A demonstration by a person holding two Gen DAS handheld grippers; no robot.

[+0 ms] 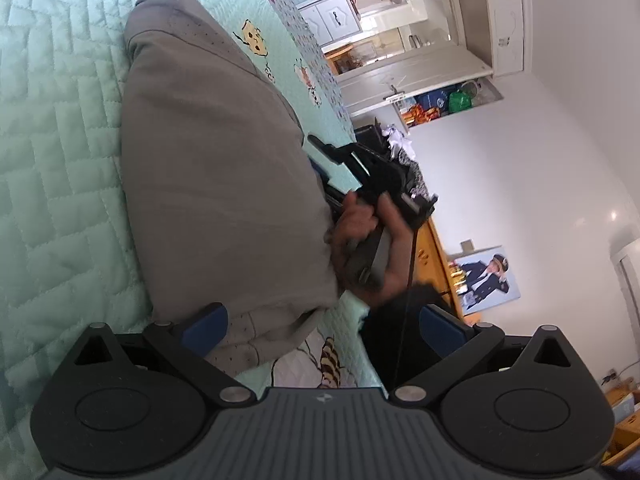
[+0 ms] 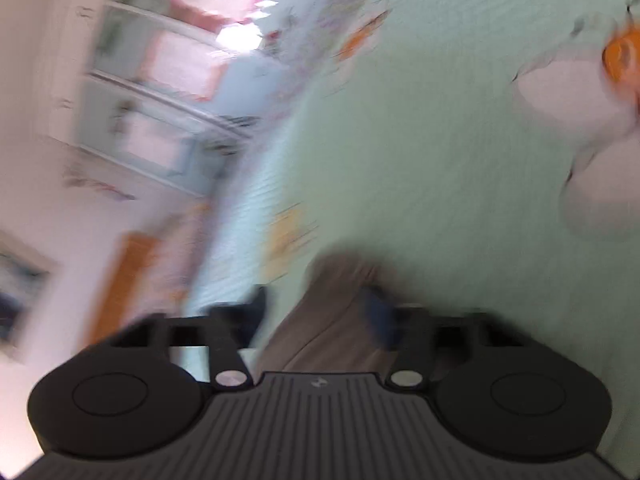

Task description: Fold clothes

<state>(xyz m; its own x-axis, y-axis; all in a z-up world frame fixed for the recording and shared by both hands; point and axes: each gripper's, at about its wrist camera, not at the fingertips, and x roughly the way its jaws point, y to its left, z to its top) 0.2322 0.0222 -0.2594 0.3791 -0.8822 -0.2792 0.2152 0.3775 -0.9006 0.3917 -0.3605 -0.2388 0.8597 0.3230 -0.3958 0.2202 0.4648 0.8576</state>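
Left wrist view shows a pale green quilted bed cover (image 1: 56, 152) with cartoon prints along its edge, and on it a grey folded knit garment (image 1: 216, 184) lying as a long slab whose long axis runs away from this camera toward the far end of the bed. The left tongs (image 1: 320, 328) stand released, their blue pads spread wide at the garment's near, rumpled end; one pad sits just beside the cloth, the other hangs off the bed edge, and nothing is pinched. A person's hand (image 1: 360, 232) carries the right tongs (image 1: 320, 152) along the garment's long side edge, about midway. Right wrist view is heavily blurred; grey cloth fills the space between the right tongs (image 2: 316, 312), whose jaws stand fairly close, yet whether the pads actually press the fabric I cannot tell. Judging by this, the left tongs are nearer the short end and the right nearer the long flank, so a fold across the long axis looks likeliest.
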